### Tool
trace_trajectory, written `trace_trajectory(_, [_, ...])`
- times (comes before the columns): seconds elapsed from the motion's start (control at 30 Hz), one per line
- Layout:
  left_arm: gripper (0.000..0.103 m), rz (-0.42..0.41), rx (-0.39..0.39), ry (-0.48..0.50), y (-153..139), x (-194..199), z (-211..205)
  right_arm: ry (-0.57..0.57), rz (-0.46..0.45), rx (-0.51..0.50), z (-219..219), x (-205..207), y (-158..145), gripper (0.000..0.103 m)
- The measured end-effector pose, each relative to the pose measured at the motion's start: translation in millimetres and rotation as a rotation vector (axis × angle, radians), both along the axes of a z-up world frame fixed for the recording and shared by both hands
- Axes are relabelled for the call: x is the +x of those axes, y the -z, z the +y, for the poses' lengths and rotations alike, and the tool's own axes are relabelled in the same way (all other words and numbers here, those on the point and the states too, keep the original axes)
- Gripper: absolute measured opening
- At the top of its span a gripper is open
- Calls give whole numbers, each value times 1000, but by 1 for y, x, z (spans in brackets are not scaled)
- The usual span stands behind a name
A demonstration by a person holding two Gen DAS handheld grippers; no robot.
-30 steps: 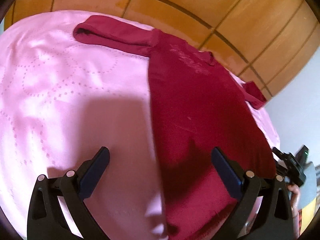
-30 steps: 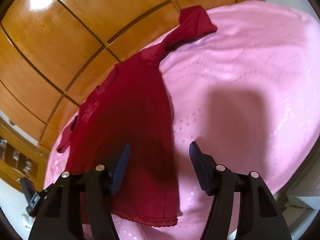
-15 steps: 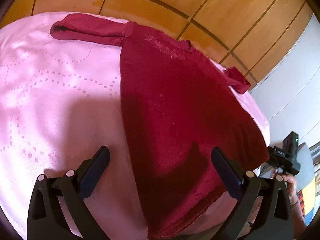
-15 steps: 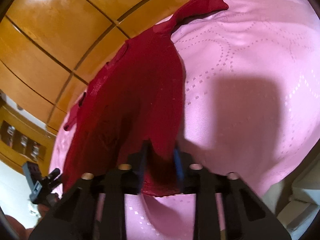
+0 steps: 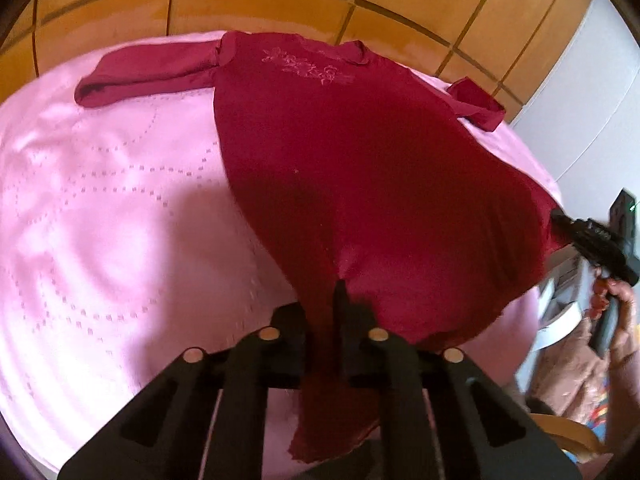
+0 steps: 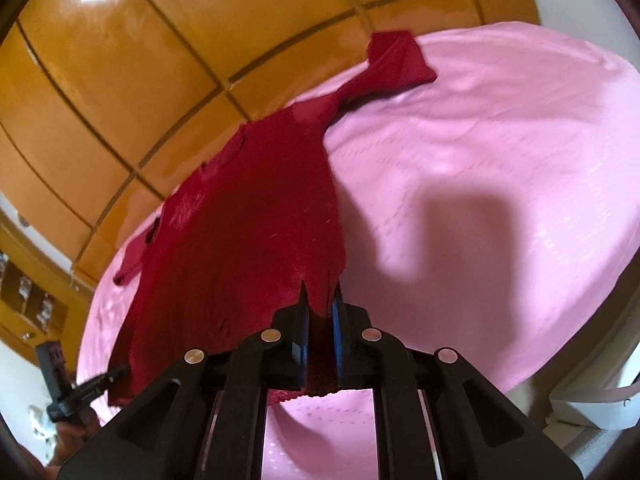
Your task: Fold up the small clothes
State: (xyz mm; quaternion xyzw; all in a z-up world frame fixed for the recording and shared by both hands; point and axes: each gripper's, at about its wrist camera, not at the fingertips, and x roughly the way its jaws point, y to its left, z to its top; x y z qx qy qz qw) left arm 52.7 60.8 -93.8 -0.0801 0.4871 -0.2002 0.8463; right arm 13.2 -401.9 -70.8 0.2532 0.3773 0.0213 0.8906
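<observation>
In my left wrist view, a pink bedspread [image 5: 100,208] fills the left side, a soft, quilted cloth stitched with dotted curving lines. At the upper left lies one long sleeve [image 5: 144,72] of a dark red top [image 5: 360,168], a small knit garment with pale embroidery near its collar at the top centre. Its body spreads face up down the middle of the frame. At the bottom centre my left gripper [image 5: 326,320] is clenched on one hem corner, the fabric bunched between its black fingers. At the far right my right gripper [image 5: 560,220] pinches the other hem corner, held by a hand [image 5: 612,300].

In my right wrist view, glossy orange wooden panels [image 6: 120,80] fill the upper left. The red top runs from the lower left up to its other sleeve at the upper centre. My right gripper, at the bottom centre, is clamped on the hem, which rises slightly off the bedspread on the right.

I judge the fold barely begun: both corners are gripped, but the sleeves lie spread and nothing is folded over yet.
</observation>
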Motion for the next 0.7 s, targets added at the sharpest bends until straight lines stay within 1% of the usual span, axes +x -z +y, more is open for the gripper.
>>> trace_trajectory(0.1, [9,17,-14,3,3,-3,7,17,31,-16,-7,-2,7,8])
trace_trajectory(0.17, [9,11,-1,11,8,-7,8,22,62,-23,-7,-1,20,8])
trace_trajectory(0.23, [10,4,-16,10,13,-8,10,34,101,-12,-7,1,39,8])
trace_trajectory(0.27, [15,3,-41,4,13,-8,12,39,112,-1,-6,1,46,8])
trace_trajectory(0.3, [23,0,-60,0,13,-7,13,49,112,11,-7,2,51,8])
trace_trajectory(0.33, [33,-6,-75,-10,11,-8,16,65,100,25,-7,1,53,12])
trace_trajectory(0.37, [58,-14,-83,-15,8,-9,17,73,93,42,-8,1,53,16])
trace_trajectory(0.4, [72,-39,-85,-31,2,-11,21,78,89,64,-10,1,52,31])
trace_trajectory(0.43, [83,-72,-87,-52,-4,-13,26,90,76,68,-12,1,47,53])
trace_trajectory(0.47, [83,-100,-95,-62,-11,-13,31,116,63,43,-13,-1,41,62])
trace_trajectory(0.5, [84,-110,-99,-67,-15,-12,34,146,42,7,-13,-3,32,67])
trace_trajectory(0.63, [88,-151,-70,-157,-24,4,53,167,-42,-83,-9,-1,1,67])
trace_trajectory(0.7, [90,-144,-71,-221,-23,19,63,144,-79,-89,1,8,-11,67])
